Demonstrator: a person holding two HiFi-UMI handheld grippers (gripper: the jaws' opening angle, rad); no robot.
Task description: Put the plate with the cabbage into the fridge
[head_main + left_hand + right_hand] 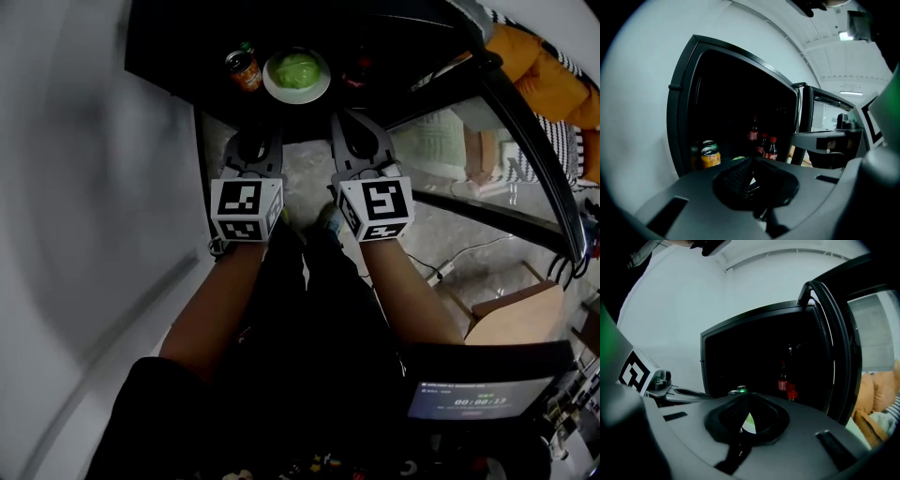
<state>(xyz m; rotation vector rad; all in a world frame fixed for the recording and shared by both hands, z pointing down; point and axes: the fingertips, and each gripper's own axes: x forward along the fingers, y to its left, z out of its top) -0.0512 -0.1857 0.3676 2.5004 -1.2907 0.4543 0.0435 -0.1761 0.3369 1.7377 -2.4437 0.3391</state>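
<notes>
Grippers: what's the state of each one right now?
Left gripper: jaws closed, holding nothing.
Right gripper: jaws closed, holding nothing.

dim | fridge (187, 37) interior near-black | ceiling lights bright | fisheye-warped edges | motion blur left

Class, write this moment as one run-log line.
plate with cabbage: on fridge shelf beside can | left claw: shut, empty | right claw: shut, empty | fridge door: open
</notes>
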